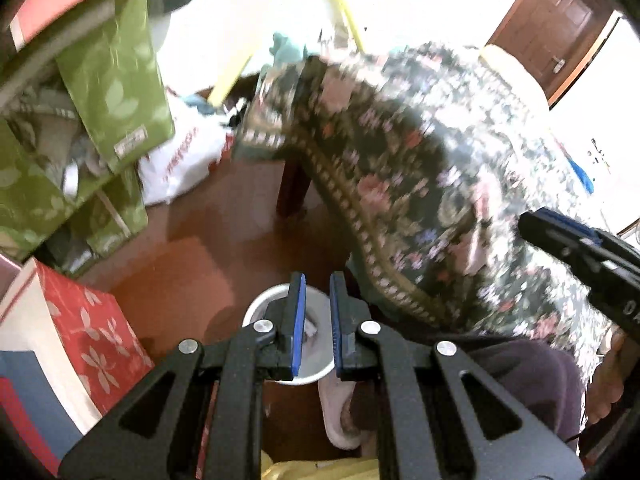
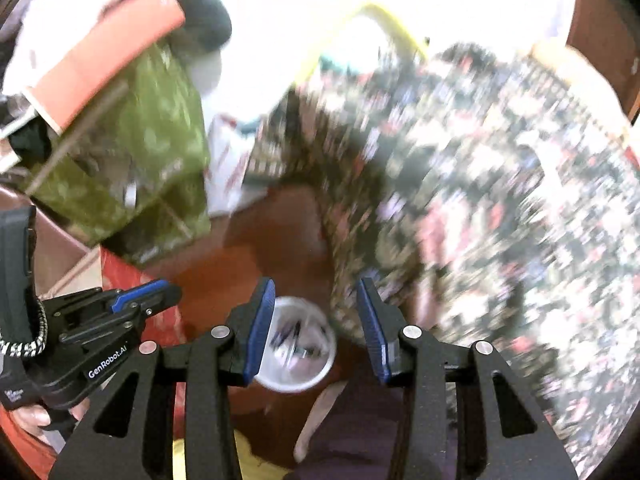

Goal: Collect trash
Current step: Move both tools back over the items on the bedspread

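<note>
A small white trash bin (image 1: 308, 372) stands on the brown floor below both grippers; it also shows in the right wrist view (image 2: 298, 344), with dark and pale scraps inside. My left gripper (image 1: 318, 320) hangs over the bin, jaws narrowly apart with nothing between them. It shows from the side in the right wrist view (image 2: 152, 294). My right gripper (image 2: 316, 328) is open and empty above the bin's right rim. Its dark tip shows in the left wrist view (image 1: 536, 220).
A table under a dark floral cloth (image 1: 420, 184) fills the right side, with a wooden leg (image 1: 292, 188). Green leaf-print boxes (image 1: 116, 80), a red floral box (image 1: 88, 328) and a white plastic bag (image 1: 184, 164) crowd the left. A slippered foot (image 1: 340, 412) stands by the bin. A brown door (image 1: 548, 28) is far right.
</note>
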